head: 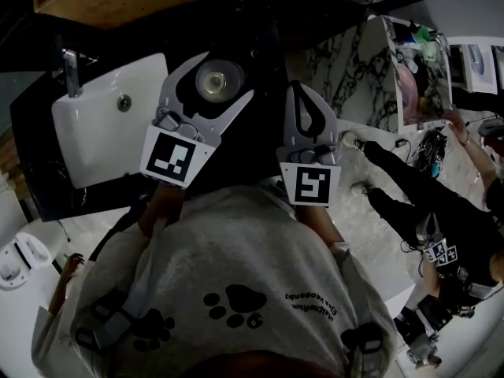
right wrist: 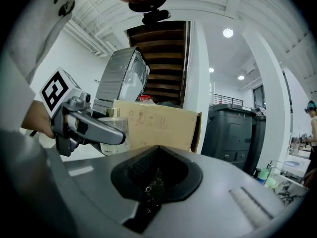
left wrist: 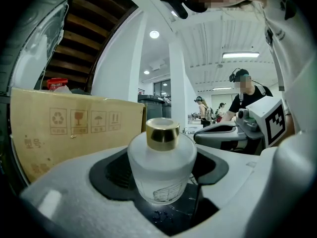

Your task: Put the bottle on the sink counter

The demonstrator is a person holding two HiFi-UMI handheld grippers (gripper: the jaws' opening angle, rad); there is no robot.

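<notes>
Gripping the bottle (left wrist: 161, 167), the left gripper (head: 211, 93) has its jaws wide apart, black pads pressed on both sides of the body. Bottle is squat frosted glass with a gold cap (left wrist: 162, 134), upright, with a faint printed label low on the front. In the head view the cap faces the camera from between the two jaws, just right of the white sink basin (head: 94, 132); the bottle is off any surface and not set down. Right gripper (head: 305, 105) is just beside the left one on its right, jaws closed together with nothing between them; its own view shows the ribbed pads meeting. Both marker cubes sit near the person's grey paw-print sweatshirt (head: 236, 290).

Basin has a chrome faucet (head: 71, 73) at its upper left edge and a black counter (head: 39, 179) around it. In front of both grippers stands a cardboard box (left wrist: 74, 128) with handling symbols printed on it, and a red item shows at its top edge. Wooden stair underside (right wrist: 158, 58) hangs above it. A dark grey wheeled bin (right wrist: 235, 133) stands right of the box. Another person in black (head: 441, 227) stands on the pale marble floor to the right, holding a similar gripper.
</notes>
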